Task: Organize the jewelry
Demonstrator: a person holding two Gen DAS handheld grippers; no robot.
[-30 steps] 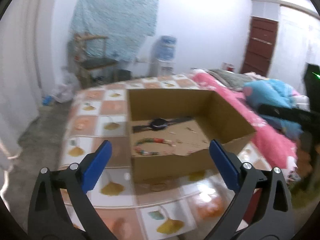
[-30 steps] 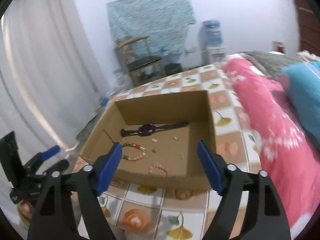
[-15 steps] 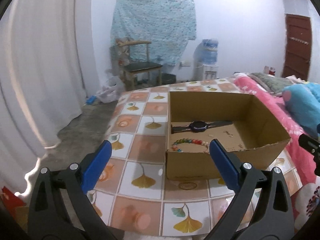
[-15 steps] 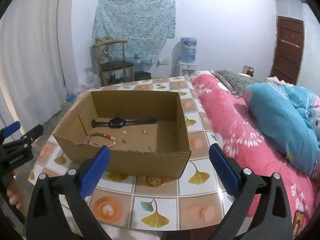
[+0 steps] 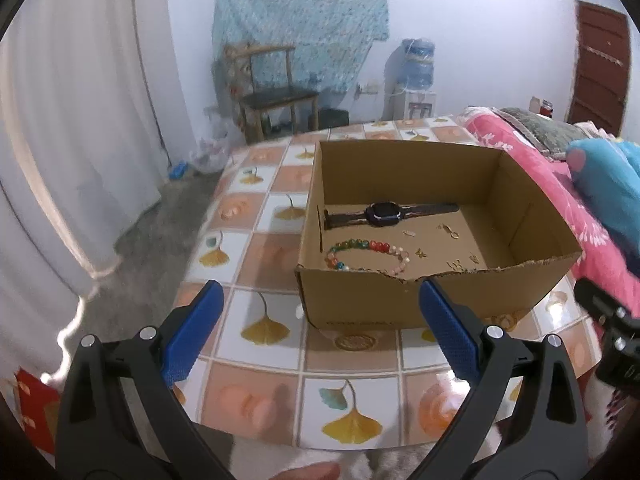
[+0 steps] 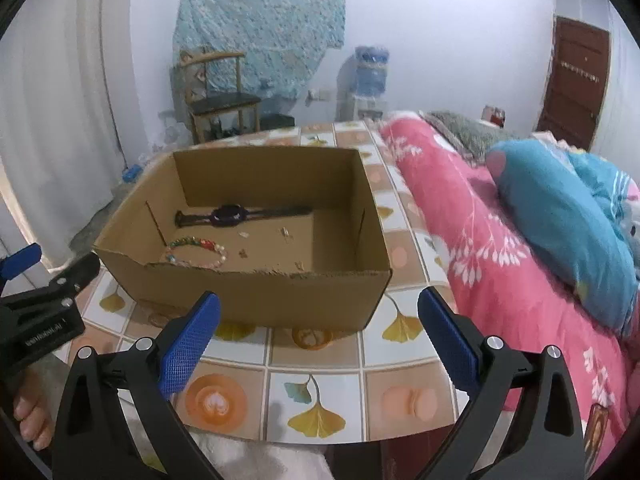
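An open cardboard box [image 5: 400, 304] [image 6: 264, 300] stands on a tiled table [image 5: 260, 328] [image 6: 316, 396]. Inside lie a black watch [image 5: 382, 213] [image 6: 228, 215], a coloured bead bracelet [image 5: 362, 252] [image 6: 196, 251] and several small gold pieces [image 5: 454, 234] [image 6: 286, 232]. My left gripper [image 5: 320, 336] is open and empty, in front of the box's near left corner. My right gripper [image 6: 318, 338] is open and empty, in front of the box's near wall. The left gripper also shows at the left edge of the right wrist view [image 6: 44, 292].
A bed with a pink blanket [image 6: 500, 264] and a blue pillow [image 6: 568, 216] lies right of the table. A wooden chair [image 5: 276, 100], a water dispenser [image 5: 416, 80] and a white curtain [image 5: 72, 140] stand behind. A bare foot [image 6: 28, 416] shows low left.
Both grippers have pulled back from the box and steadied; the views swung so the box now sits ahead of each. Both jaws stay open and empty.
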